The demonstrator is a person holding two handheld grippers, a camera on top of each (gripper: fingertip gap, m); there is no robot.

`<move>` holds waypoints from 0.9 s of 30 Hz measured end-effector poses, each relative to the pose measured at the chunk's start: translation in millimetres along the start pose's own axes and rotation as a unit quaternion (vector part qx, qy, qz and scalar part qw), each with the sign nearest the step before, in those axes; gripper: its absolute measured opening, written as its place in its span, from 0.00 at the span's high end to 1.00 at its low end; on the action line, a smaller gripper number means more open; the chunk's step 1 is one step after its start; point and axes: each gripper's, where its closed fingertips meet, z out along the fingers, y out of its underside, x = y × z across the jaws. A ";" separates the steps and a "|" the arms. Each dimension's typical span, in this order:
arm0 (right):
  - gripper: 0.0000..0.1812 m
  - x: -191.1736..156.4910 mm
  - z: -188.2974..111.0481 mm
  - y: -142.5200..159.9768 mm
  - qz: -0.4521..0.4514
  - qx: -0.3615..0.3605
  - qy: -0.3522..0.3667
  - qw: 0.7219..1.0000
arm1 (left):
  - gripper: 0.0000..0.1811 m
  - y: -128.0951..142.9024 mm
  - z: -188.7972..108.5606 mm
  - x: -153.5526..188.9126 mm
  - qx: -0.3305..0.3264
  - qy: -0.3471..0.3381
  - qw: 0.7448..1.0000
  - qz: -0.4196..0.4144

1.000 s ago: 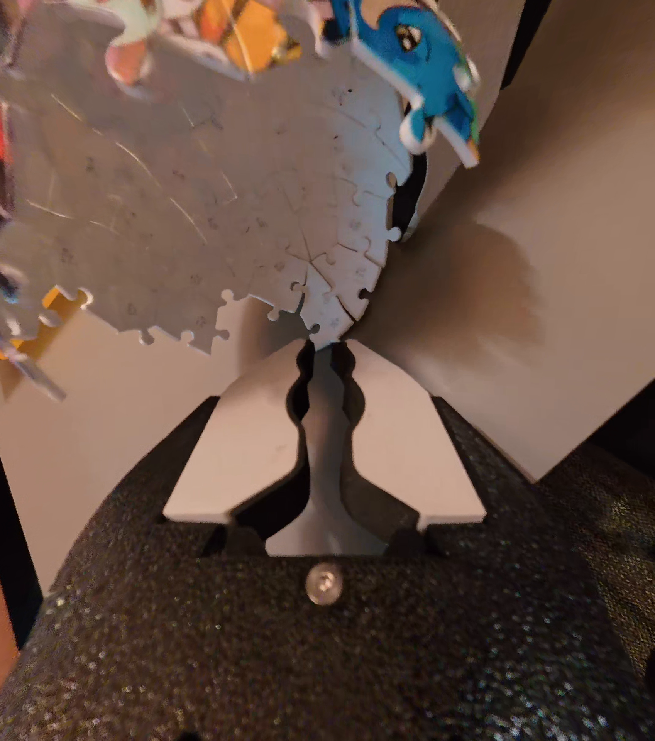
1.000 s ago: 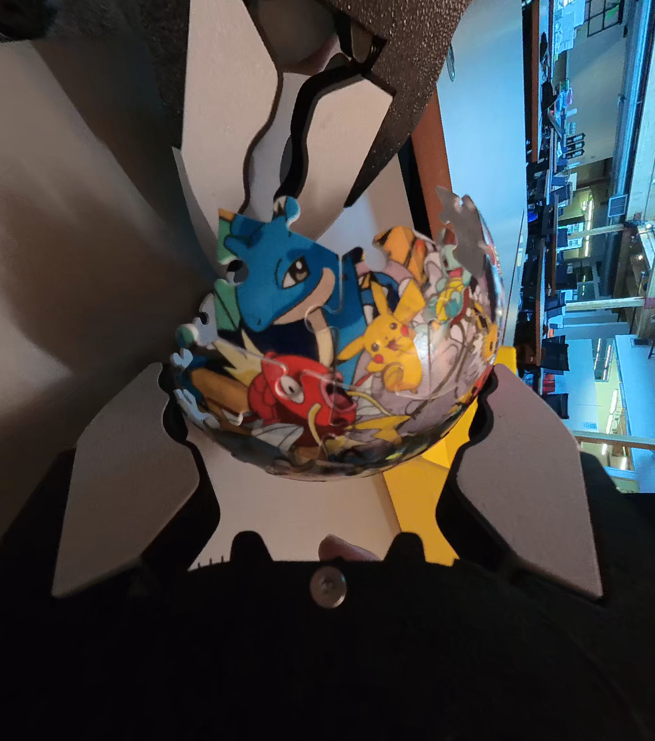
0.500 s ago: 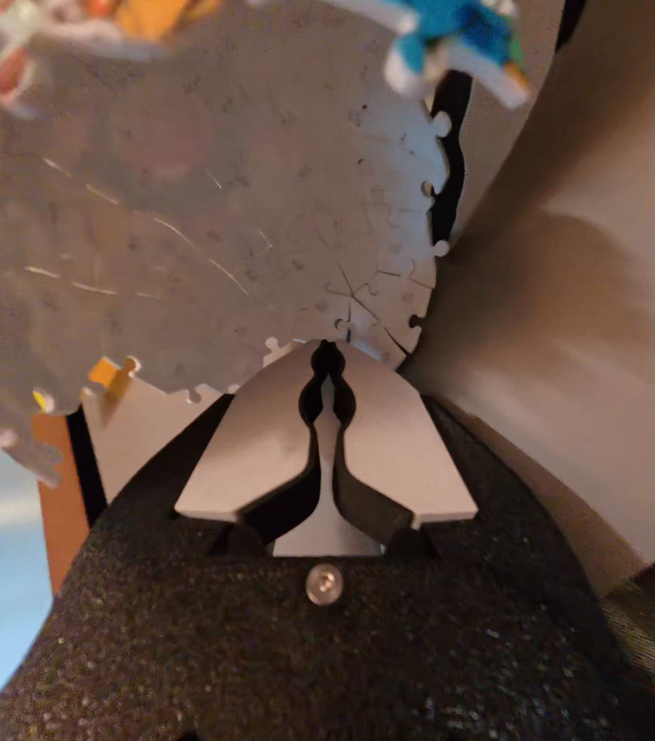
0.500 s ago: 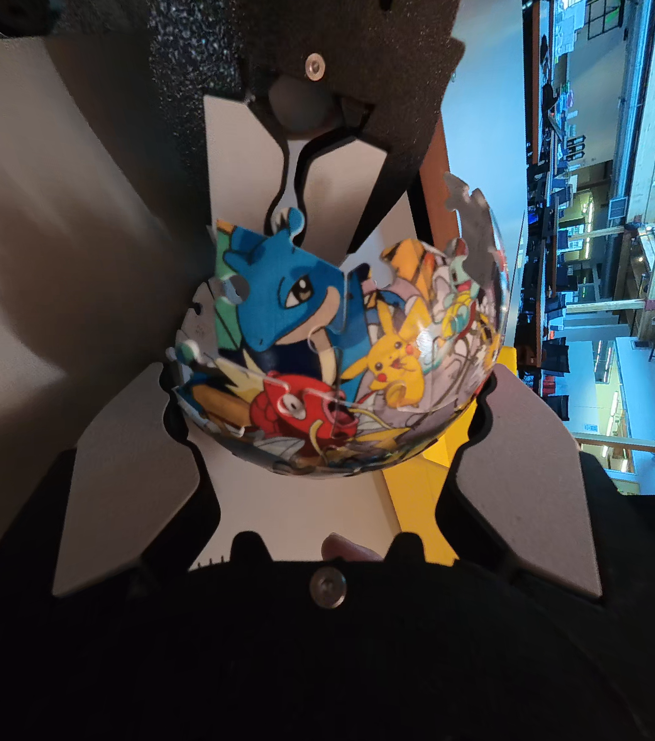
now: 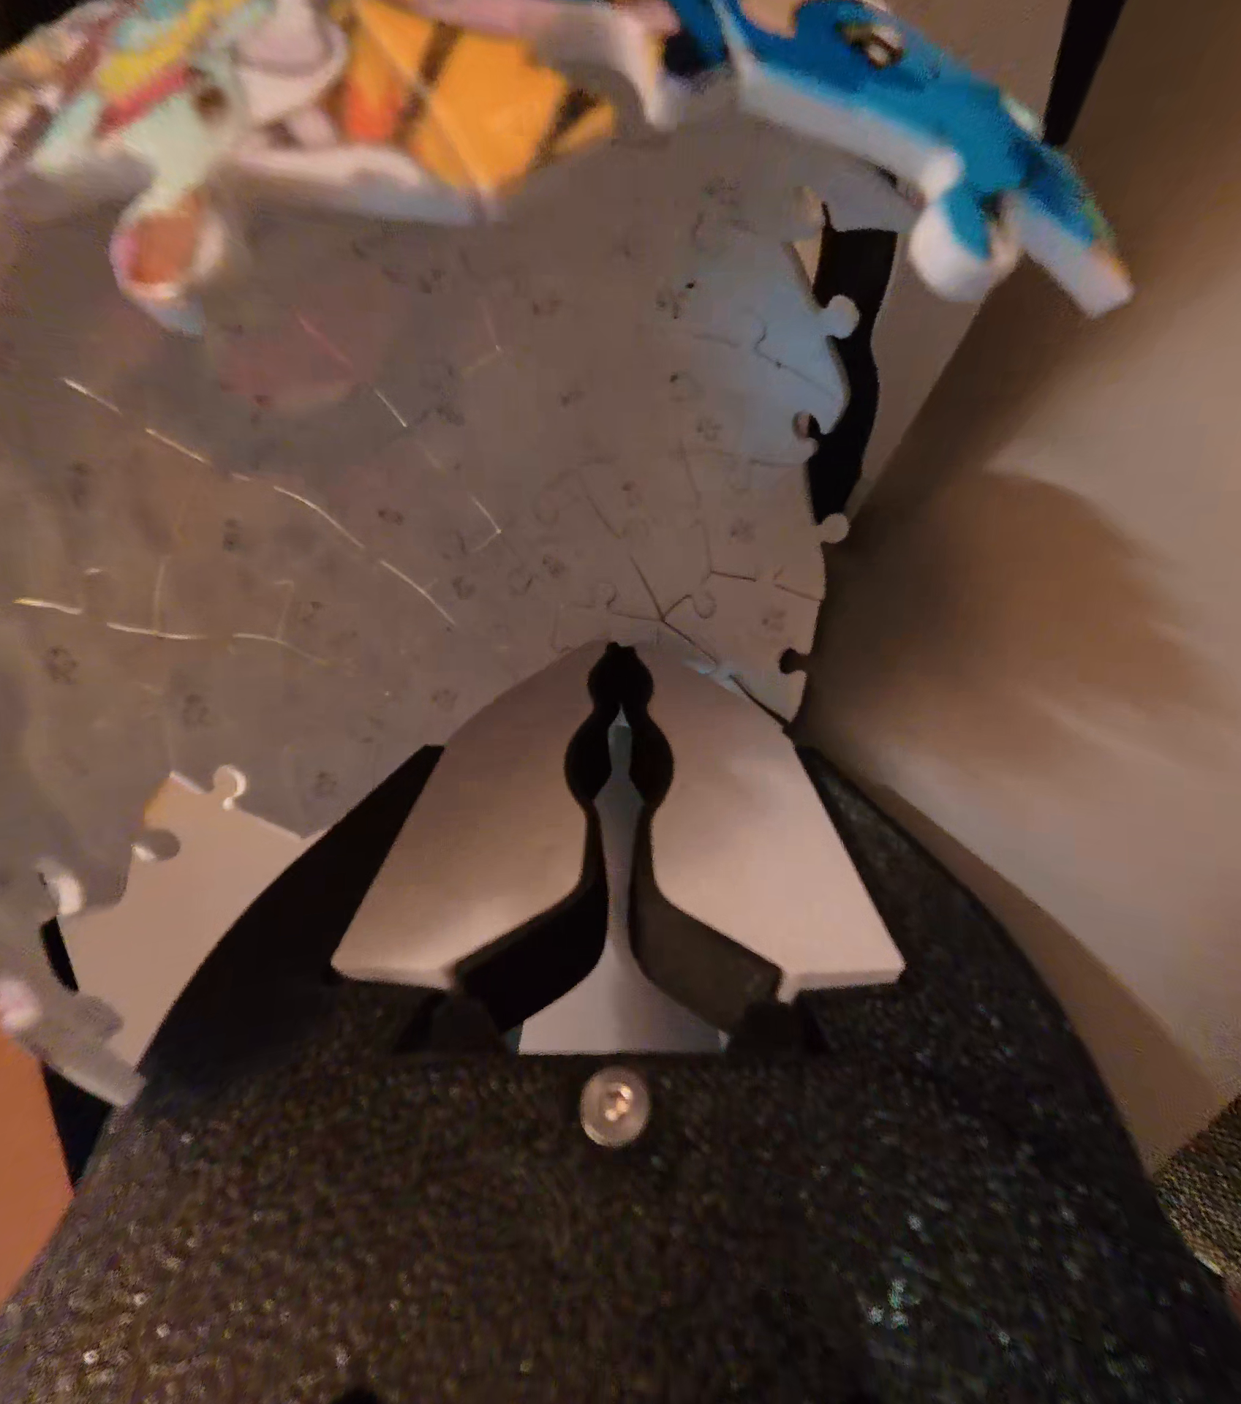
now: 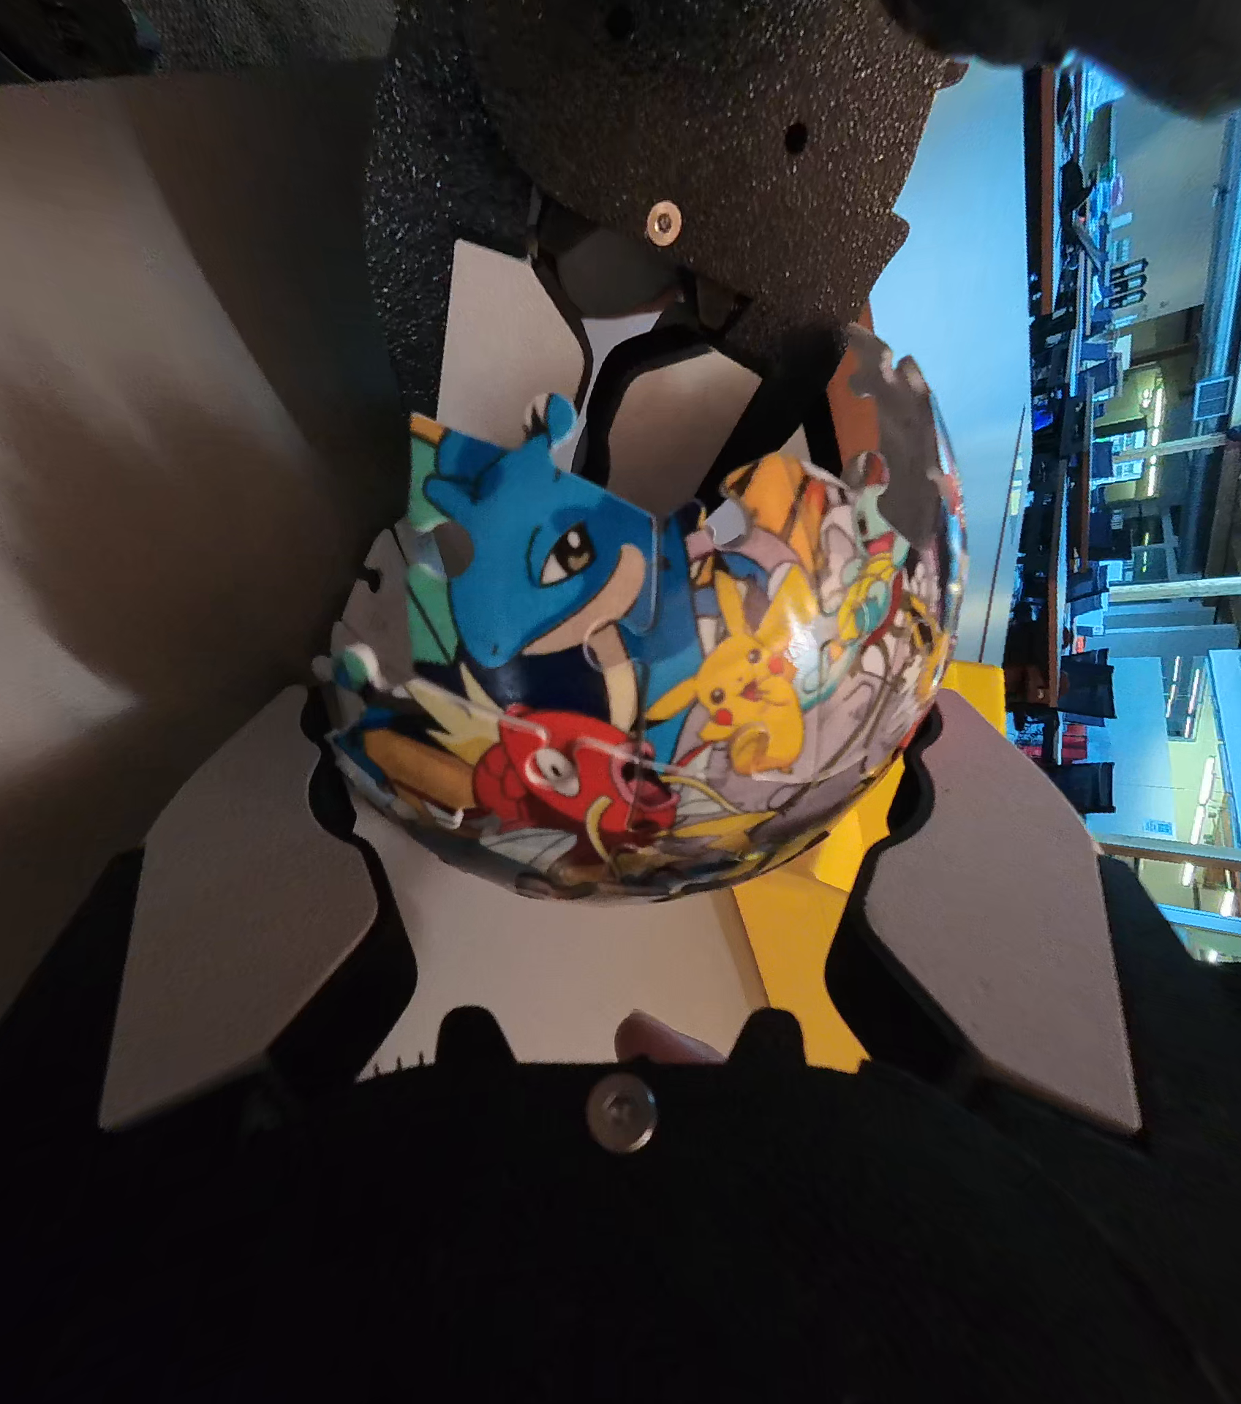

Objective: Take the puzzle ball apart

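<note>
The puzzle ball (image 6: 647, 684) is an open half shell with colourful cartoon creatures outside and a grey inside (image 5: 412, 494). My right gripper (image 6: 617, 744) is shut on it, one finger on each side of the shell. My left gripper (image 5: 617, 672) is shut, and its tips touch the grey inner wall near the shell's bottom. In the right wrist view it (image 6: 598, 448) comes down into the shell from above, its tips hidden behind the rim. A blue piece (image 5: 906, 129) sticks out at the rim; it also shows in the right wrist view (image 6: 541, 562).
A pale board (image 5: 1058, 608) stands close behind and beside the ball. A yellow object (image 6: 792, 950) lies under the shell. A person's fingertip (image 6: 655, 1041) shows at my right gripper's base. A room with shelves (image 6: 1134, 456) is far off at the right. Some 5 centimetres of space lies between my two pairs of fingers.
My left gripper has pushed deeper into the shell, from its edge toward its bottom. The shell has tilted a little in my right gripper, which has stayed shut on it.
</note>
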 end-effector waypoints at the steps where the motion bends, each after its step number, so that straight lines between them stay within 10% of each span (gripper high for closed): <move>1: 0.23 -0.2 0.1 0.3 0.002 0.000 -0.002 1.000 | 1.00 0.7 0.1 0.6 -0.003 0.004 1.000 0.001; 27: 0.23 -1.4 -2.3 2.1 -0.003 -0.009 -0.006 1.000 | 1.00 0.4 -4.1 -0.3 0.004 -0.041 0.998 0.051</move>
